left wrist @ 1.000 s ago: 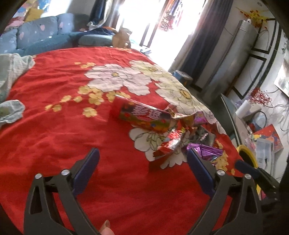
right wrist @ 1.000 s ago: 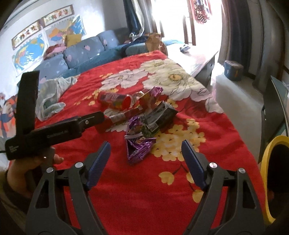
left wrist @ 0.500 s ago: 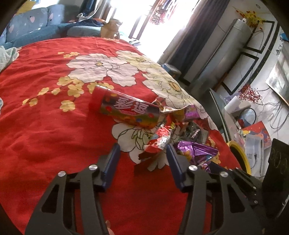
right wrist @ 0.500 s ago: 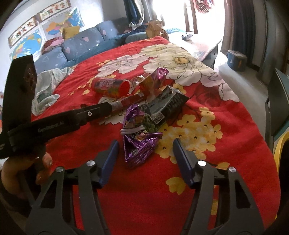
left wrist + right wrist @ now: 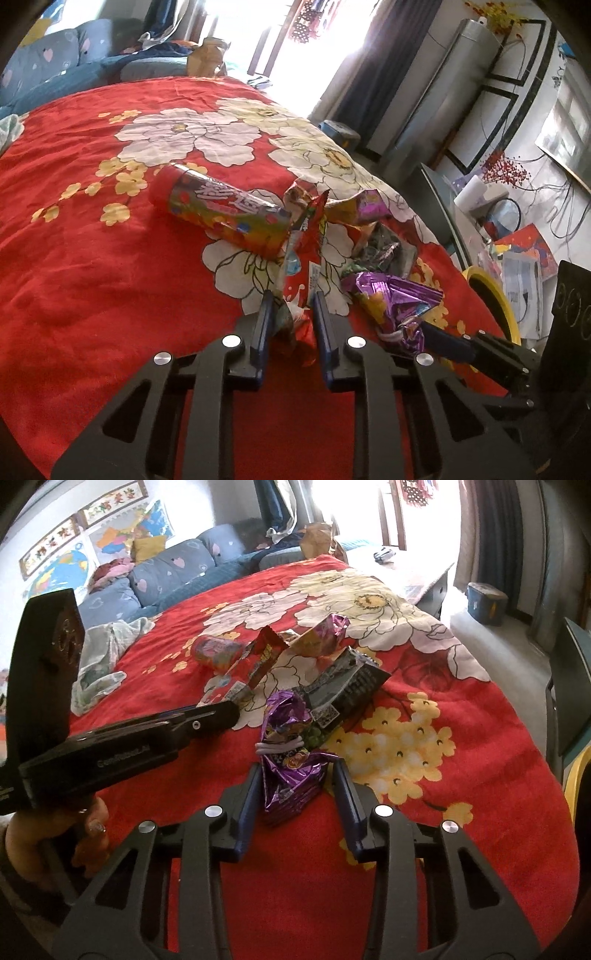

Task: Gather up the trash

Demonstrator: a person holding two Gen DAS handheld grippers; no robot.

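I have my left gripper (image 5: 291,314) clamped on the red snack wrapper (image 5: 308,236) and my right gripper (image 5: 295,786) half-closed around the purple wrapper (image 5: 290,753), so squeezing comes next, then lifting both toward the yellow bin (image 5: 495,295).

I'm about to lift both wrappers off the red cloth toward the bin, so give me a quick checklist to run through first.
1. Left gripper closed on the red crinkled snack wrapper: ok, fingers pinch its near end.
2. Right gripper closed on the purple foil snack bag: not ok, fingers straddle it with gaps.
3. Purple bag free of the black foil packet behind it: cannot tell, they overlap.
4. Red wrapper clear of the colourful cylindrical snack tube: cannot tell, its far end rises right beside the tube.
5. Yellow-rimmed bin in sight: ok, beyond the table edge, right.
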